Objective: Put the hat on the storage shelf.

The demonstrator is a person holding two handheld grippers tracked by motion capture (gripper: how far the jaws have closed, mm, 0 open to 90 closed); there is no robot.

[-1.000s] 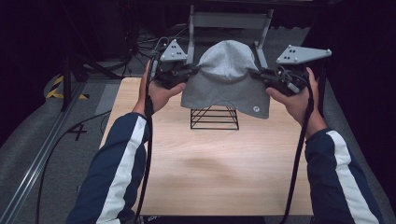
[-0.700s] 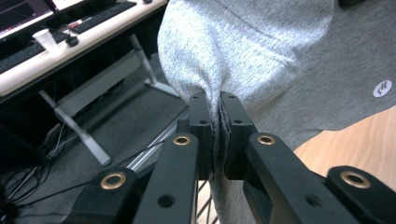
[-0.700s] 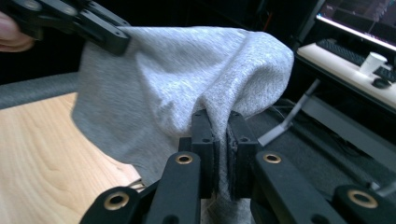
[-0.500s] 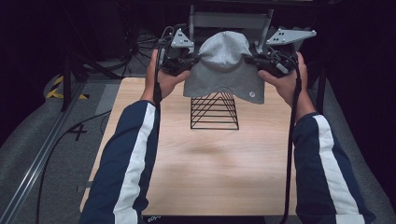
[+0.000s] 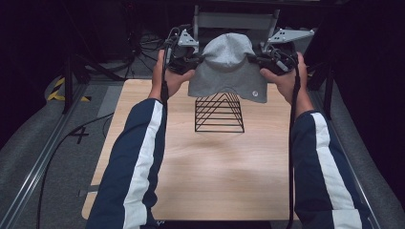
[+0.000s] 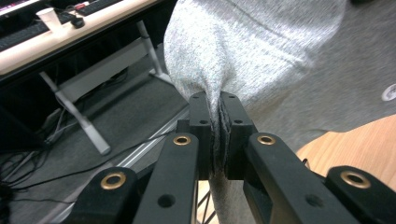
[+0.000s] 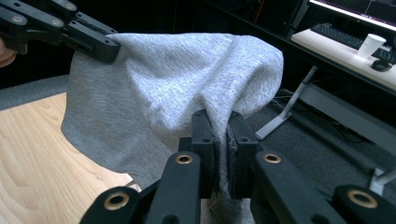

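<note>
From up top I've got the left gripper out at the far left edge of the table, my left hand wrapped around it, forearm stretched straight forward in the navy sleeve with the white stripe. It's pinching the left side of the grey beanie, which hangs in the air between the two grippers, above and just behind the black wire pyramid stand, not touching it as far as I can tell. The high view can't really show the grip itself, but the left gripper view does: both jaws are squeezed together on a bunched fold of the grey knit, fabric wedged right between the pads, with a corner of the wood tabletop below right. That view also picks up a desk with a white cup way off in the background. Over on the right, the right gripper mirrors it, right hand at about the same height, wrist cocked slightly inward. The right gripper view shows its jaws clamped on a fold of the beanie too, with the left gripper biting the far edge at upper left. A small round tag sits on the hem near the right side.
</note>
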